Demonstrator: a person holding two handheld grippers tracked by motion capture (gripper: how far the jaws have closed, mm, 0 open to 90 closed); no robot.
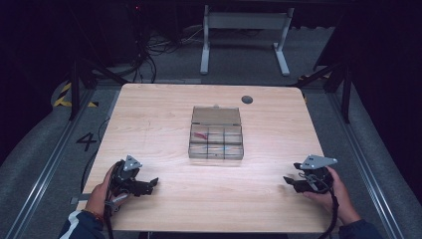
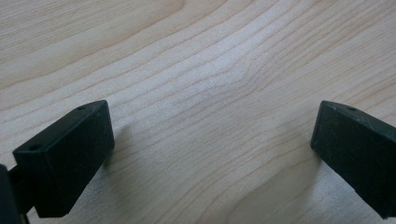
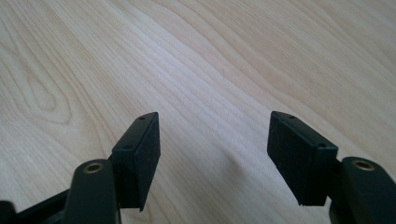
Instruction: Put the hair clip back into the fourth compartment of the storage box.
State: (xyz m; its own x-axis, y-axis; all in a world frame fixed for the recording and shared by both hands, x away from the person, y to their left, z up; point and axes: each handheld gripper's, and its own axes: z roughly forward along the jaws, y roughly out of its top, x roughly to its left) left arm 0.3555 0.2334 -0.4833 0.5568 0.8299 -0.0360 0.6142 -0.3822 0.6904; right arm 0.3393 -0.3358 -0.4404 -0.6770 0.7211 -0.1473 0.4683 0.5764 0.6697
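I have both claws resting low at the near edge of the table (image 1: 164, 104), and nothing is in hand yet — I judge this the start, before any reach. The left gripper (image 1: 149, 185) has its 2 jaws spread wide with only bare wood between them, and the right gripper (image 1: 290, 182) is likewise apart and empty. The clear compartment box (image 1: 216, 139) sits well ahead of both claws, forward and to the right of the left one, forward and to the left of the right one, its lid (image 1: 216, 115) standing open at the far side. A small red piece (image 1: 200, 135) lies in one of its far-left cells; what the other cells hold is too small for me to tell. The next move, as I read it, calls for bringing 1 claw forward over the box and lowering it squarely into a cell — the dividers leave little room for spread jaws. The high view gives me the box and both hands; the 2 gripper views give me jaw spacing and wood grain close up.
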